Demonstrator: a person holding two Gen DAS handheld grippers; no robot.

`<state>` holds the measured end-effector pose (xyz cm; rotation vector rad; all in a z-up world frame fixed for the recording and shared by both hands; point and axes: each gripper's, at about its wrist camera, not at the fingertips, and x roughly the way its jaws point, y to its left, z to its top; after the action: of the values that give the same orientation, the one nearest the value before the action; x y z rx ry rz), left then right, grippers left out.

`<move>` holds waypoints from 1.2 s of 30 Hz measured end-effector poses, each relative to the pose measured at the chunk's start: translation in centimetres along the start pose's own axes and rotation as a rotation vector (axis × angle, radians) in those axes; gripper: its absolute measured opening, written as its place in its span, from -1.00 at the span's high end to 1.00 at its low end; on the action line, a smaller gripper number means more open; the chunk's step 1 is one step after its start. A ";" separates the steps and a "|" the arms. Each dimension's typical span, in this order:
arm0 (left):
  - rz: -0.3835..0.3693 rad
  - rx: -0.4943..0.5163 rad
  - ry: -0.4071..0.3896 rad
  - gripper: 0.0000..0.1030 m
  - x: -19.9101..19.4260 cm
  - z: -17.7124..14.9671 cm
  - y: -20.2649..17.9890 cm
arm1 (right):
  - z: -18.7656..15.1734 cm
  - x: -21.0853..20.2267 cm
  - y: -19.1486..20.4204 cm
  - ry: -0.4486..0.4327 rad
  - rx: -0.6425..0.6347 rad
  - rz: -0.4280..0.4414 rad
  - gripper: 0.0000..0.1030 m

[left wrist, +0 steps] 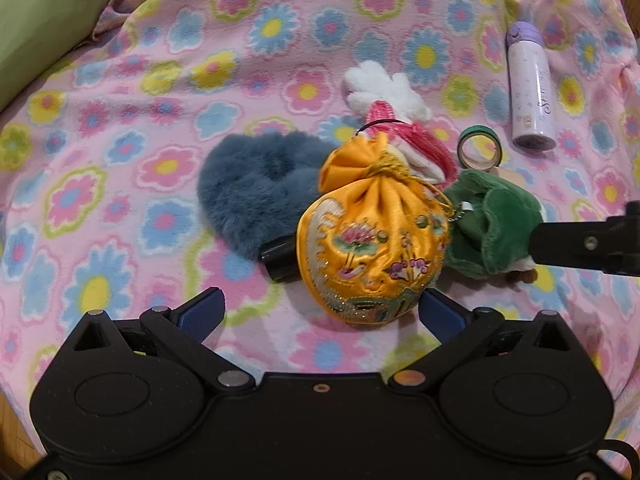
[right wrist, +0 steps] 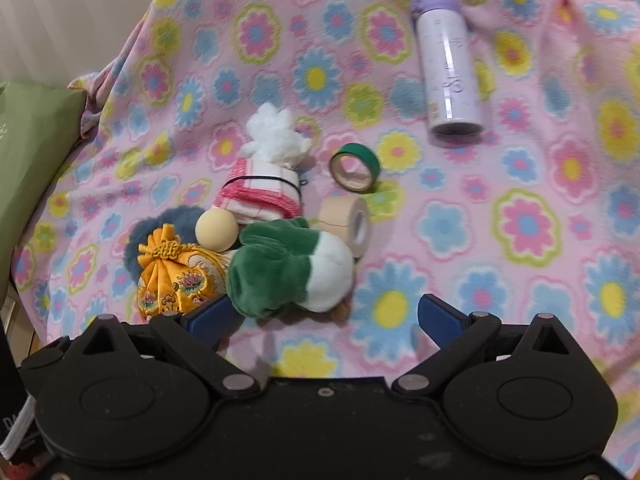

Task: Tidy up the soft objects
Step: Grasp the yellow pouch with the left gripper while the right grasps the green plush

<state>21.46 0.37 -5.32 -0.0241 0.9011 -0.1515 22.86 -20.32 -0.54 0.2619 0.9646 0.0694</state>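
Soft items are bunched in one cluster mid-blanket. Yellow embroidered drawstring pouch point(left wrist: 370, 248) sits just ahead of the left gripper point(left wrist: 320, 312), between its fingers point(left wrist: 202, 312) but not pinched; fingers wide apart. Blue-grey furry heart point(left wrist: 256, 196) lies flat behind and left of the pouch, touching it. Green-and-white plush point(right wrist: 292, 268) is pressed against the pouch's right side. Pink-and-white rolled cloth point(right wrist: 264, 196) with a black elastic band and a white fluffy piece point(right wrist: 276, 136) sit at the far side of the cluster. A cream ball point(right wrist: 217, 230) is wedged between pouch, cloth and plush.

Right gripper point(right wrist: 320, 316): fingers wide, holding nothing. Its left finger tip touches or sits just under the near edge of the plush; can't tell which. In the left wrist view the right gripper's black body comes in from the right edge, against the plush.

Hard items: small black cylinder point(left wrist: 278, 258) at the pouch's left, beige tape roll point(right wrist: 352, 222) touching the plush's far side, green tape roll point(right wrist: 356, 168) on edge just beyond, lilac-capped white bottle point(right wrist: 448, 64) lying on its side, well apart at far right.

Surface: pink fleece blanket point(right wrist: 520, 220) with blue, yellow and pink flowers, rumpled at the far edge. What it covers can't be told. Green cushion point(left wrist: 36, 28) at far left past the blanket edge. Pale wall point(right wrist: 80, 8) behind. Strip of wood floor point(left wrist: 12, 424) at lower left.
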 end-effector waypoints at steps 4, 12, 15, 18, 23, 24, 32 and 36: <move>-0.008 0.025 -0.007 -0.95 0.1 0.1 -0.1 | 0.6 1.3 1.1 0.013 -0.002 0.017 -0.96; 0.005 0.112 -0.025 -0.94 0.0 -0.6 -1.1 | 1.3 4.6 1.5 0.073 0.028 -0.031 -0.93; -0.010 0.107 -0.028 -0.94 -0.3 -0.5 -1.1 | 1.2 5.3 0.8 0.102 0.047 -0.019 -0.57; -0.019 0.101 -0.050 -0.94 -0.7 -0.3 -1.2 | 1.1 5.2 0.1 0.112 0.060 -0.006 -0.33; -0.046 0.081 -0.083 -0.94 -1.3 0.3 -1.5 | 1.0 3.4 -1.0 0.074 0.082 -0.014 -0.30; -0.051 0.077 -0.081 -0.94 -1.2 0.4 -1.6 | 1.0 3.1 -1.2 0.065 0.081 -0.024 -0.30; -0.061 0.082 -0.064 -0.93 -0.4 0.6 -2.6 | 0.4 3.0 -2.0 0.023 0.043 -0.104 -0.30; -0.057 0.076 -0.066 -0.92 -0.1 0.8 -2.6 | 0.6 3.6 -1.8 -0.004 0.032 -0.094 -0.47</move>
<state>21.73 -2.22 -4.52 0.0160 0.8283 -0.2373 25.26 -21.54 -3.55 0.2462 0.9731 -0.0324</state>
